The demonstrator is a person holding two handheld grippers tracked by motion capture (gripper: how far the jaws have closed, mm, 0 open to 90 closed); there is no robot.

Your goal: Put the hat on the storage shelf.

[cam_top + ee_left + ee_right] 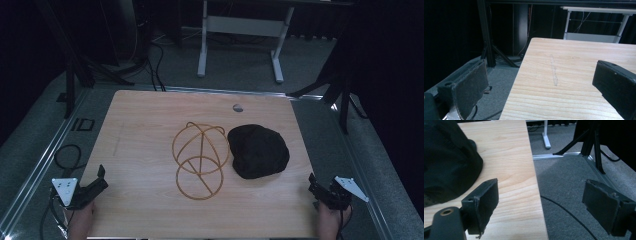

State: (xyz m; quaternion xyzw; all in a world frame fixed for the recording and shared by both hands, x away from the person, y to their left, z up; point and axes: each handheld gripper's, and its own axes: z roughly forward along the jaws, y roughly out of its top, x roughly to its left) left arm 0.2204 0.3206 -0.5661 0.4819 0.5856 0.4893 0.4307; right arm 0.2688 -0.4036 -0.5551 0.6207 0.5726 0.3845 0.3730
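Observation:
A brown wire frame of linked hoops (200, 159) lies near the middle of the wooden table (145, 130). Just to its right rests a black, lumpy cap-like bundle (258, 150), which also fills the left of the right gripper view (446, 162). At the table's near left corner my left gripper (101, 180) is open with nothing between its jaws (541, 85). My right gripper (314, 186) stands open at the near right edge (540, 202), straddling the table's side with nothing between its jaws. Both are well apart from the frame and the bundle.
A small grey round mark (238, 107) sits near the table's far edge. Grey carpet (566, 180) surrounds the table, with a cable (564, 212) on it at the right. A white desk frame (240, 40) and black stand legs (335, 90) are beyond.

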